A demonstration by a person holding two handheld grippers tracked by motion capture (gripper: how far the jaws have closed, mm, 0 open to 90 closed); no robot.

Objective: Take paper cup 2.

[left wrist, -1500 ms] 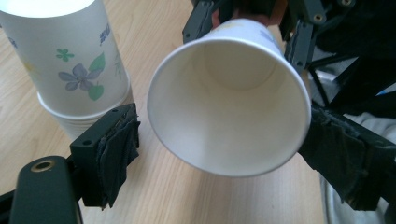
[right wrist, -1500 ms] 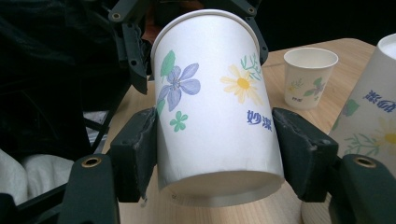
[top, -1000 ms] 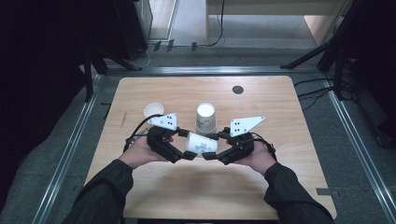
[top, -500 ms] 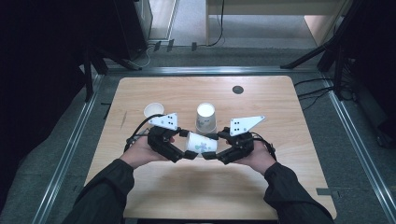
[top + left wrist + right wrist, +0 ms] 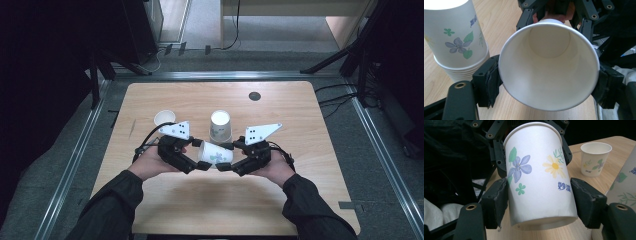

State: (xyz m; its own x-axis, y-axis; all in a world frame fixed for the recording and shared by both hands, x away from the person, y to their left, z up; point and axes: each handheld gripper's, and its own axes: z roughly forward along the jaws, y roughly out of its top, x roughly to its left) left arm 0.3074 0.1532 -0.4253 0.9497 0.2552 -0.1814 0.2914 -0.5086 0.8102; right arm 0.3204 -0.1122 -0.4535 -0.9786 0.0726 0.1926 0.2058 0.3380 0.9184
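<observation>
Paper cup lies sideways, clamped by the left hand-held gripper just closing, the right hand-held gripper loosening.

Cup stack top cut off; its base hidden behind tongs.

- Left tool: black linkage arms with brass-coloured screws, worn dark pads, a grey three-cornered plate with black dots on top.
- Right tool: the same black build, its own dotted grey plate, a black cable trailing.
- Person: dark long sleeves.
</observation>
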